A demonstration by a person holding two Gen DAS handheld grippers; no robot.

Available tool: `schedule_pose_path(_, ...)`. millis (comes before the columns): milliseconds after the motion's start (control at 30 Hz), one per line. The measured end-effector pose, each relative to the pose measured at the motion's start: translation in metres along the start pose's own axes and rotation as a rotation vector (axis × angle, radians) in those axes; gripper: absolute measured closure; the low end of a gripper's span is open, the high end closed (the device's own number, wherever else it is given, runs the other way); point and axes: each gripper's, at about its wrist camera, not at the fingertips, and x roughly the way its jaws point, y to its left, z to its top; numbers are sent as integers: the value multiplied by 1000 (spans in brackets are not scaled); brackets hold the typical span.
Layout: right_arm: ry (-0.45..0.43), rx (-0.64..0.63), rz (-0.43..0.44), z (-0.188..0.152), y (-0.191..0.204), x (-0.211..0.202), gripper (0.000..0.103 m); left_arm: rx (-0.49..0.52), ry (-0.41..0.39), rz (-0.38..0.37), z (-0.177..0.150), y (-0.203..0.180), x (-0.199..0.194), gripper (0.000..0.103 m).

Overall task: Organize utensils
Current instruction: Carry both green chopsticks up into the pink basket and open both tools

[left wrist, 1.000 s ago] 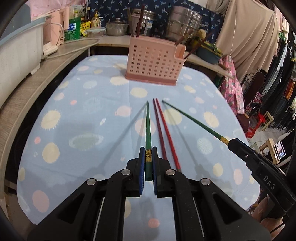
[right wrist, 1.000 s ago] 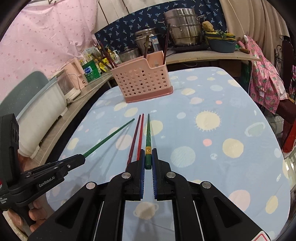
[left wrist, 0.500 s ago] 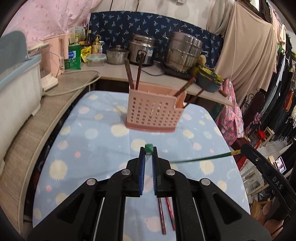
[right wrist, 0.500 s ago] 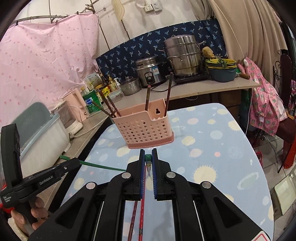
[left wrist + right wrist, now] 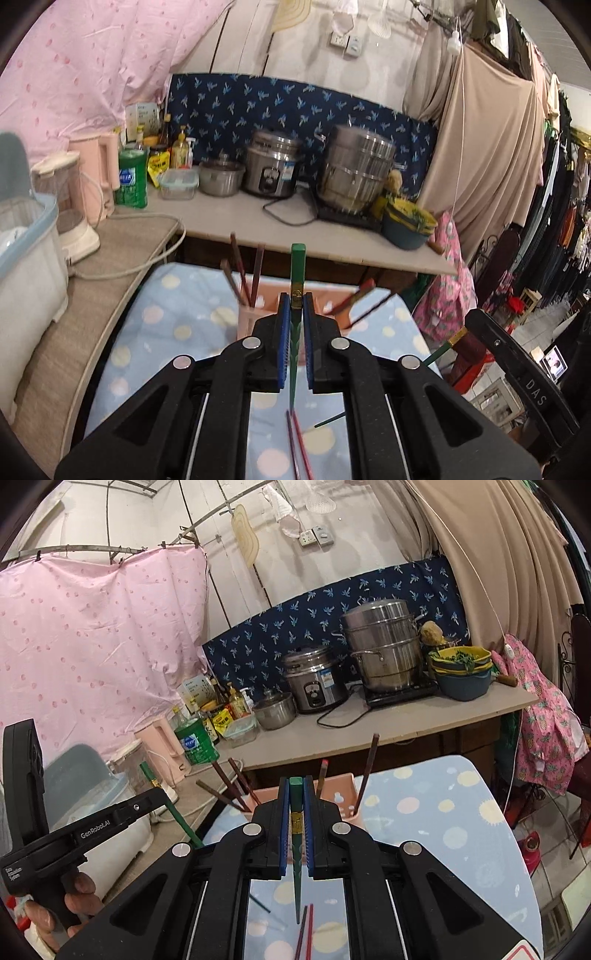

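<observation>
Both tongs have risen since a second ago: then each green chopstick lay low, pointing along the bench toward the basket; now both are tipped up, tips down.

The left tongs (image 5: 294, 314) are clenched on a green chopstick (image 5: 297, 266), gripped just below its gold band. Its long axis runs nearly straight up the middle of the frame, blunt end up, tip down toward the red pair (image 5: 297, 446) lying on the spotted cloth (image 5: 166, 332) at the bottom.

The right tongs (image 5: 295, 805) grasp the second green chopstick (image 5: 296, 834) the same way: butt up, tip low at centre frame.

The pink basket (image 5: 248, 321) sits just beyond the tongs, brown and red sticks leaning out of it.

The right view alone shows the left tongs from the side at lower left, with the person's hand (image 5: 79, 897) on the handle and the chopstick slanting up-left. The left view alone shows the clothes rack (image 5: 554, 221) at right.
</observation>
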Motion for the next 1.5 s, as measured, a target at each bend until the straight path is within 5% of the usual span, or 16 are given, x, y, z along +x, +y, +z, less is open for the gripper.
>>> schedule_pose_path(300,-132,18,37,74,13,29,96,5,-152,5,73,-12,11,96)
schedule_pose_path(533,-164,44,20,97,6,66,96,3,-199,54,99,-7,35,96)
schedule_pose_path(1000,-21,63,-25,54,-16,126,96,-2,-80,87,68,15,96,96)
schedule_pose_path(1500,-14,46,-34,41,-9,113,92,-14,-49,97,48,20,96,85)
